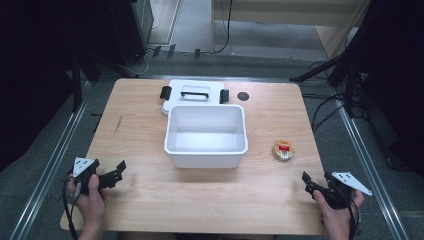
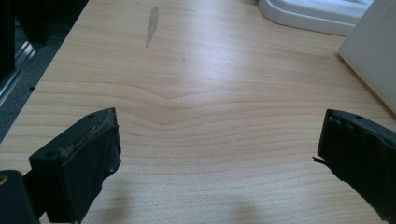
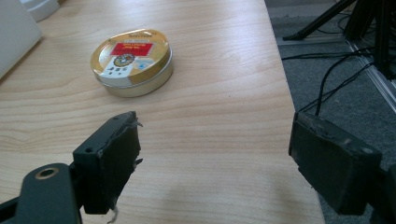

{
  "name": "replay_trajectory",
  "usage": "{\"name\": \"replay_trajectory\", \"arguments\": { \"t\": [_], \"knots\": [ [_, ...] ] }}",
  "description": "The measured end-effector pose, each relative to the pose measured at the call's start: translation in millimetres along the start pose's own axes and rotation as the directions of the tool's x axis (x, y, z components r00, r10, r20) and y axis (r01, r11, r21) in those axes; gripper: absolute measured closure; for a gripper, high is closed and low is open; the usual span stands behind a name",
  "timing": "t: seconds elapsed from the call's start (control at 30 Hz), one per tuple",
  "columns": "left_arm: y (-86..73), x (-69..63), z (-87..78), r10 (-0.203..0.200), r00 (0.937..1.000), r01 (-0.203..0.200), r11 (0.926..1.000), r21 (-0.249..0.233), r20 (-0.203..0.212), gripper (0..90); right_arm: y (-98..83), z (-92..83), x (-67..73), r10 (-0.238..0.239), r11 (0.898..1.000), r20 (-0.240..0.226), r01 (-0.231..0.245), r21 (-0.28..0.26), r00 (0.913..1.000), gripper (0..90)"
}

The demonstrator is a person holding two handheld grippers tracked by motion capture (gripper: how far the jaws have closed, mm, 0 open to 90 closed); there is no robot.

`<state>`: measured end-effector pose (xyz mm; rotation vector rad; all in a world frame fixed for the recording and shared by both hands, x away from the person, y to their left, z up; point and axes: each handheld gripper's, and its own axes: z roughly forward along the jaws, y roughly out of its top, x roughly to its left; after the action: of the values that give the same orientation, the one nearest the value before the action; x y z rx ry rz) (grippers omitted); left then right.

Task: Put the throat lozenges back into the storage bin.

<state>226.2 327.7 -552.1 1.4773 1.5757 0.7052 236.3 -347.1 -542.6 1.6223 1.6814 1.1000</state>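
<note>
A white open box (image 1: 205, 159) stands in the middle of the wooden table, and its white lid (image 1: 195, 95) with a black handle lies just behind it. To the box's right sits a round gold tin (image 1: 283, 150) with a red label. My left gripper (image 1: 119, 172) rests near the front left edge, open, with bare wood between its jaws (image 2: 219, 140); the box wall (image 2: 373, 51) is ahead on its right. My right gripper (image 1: 307, 184) is at the front right corner, open and holding nothing (image 3: 215, 144). The tin (image 3: 132, 60) lies ahead of it, to the left.
A small black round mark (image 1: 243, 96) is on the table beside the lid. The table's right edge (image 3: 285, 93) runs close by my right gripper, with cables and stand legs on the floor beyond. A grey smudge (image 2: 152, 23) marks the wood at the far left.
</note>
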Motion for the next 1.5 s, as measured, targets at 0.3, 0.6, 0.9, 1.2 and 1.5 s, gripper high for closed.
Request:
{"name": "replay_trajectory", "arguments": {
  "t": [0.3, 0.6, 0.9, 1.2, 1.5],
  "knots": [
    [0.0, 0.5, -0.2, -0.002, 1.0, 0.002, 1.0, 0.0, 0.001, 0.0, 12.5, -3.4, 9.9, -0.042, 0.999, 0.006, 0.042, 0.005, 0.9991, 16.7],
    [0.1, 1.0, -0.1, -0.004, 1.0, 0.004, 1.0, 0.0, 0.002, 0.0, 23.9, -6.2, 20.9, -0.081, 0.997, -0.002, 0.081, 0.016, 0.9967, 16.7],
    [0.1, 1.4, -0.1, -0.006, 1.0, 0.006, 1.0, 0.0, 0.004, 0.0, 39.3, -10.5, 31.0, -0.112, 0.994, -0.002, 0.112, 0.02, 0.9937, 16.7],
    [0.1, 1.6, -0.2, -0.009, 1.0, 0.009, 1.0, 0.001, 0.004, 0.0, 60.3, -14.2, 45.0, -0.158, 0.987, -0.011, 0.158, 0.021, 0.9873, 16.3],
    [0.2, 1.7, -0.3, -0.009, 1.0, 0.009, 1.0, 0.002, 0.004, 0.0, 79.8, -13.6, 59.4, -0.195, 0.98, -0.021, 0.195, 0.036, 0.9807, 16.1]
  ]
}}
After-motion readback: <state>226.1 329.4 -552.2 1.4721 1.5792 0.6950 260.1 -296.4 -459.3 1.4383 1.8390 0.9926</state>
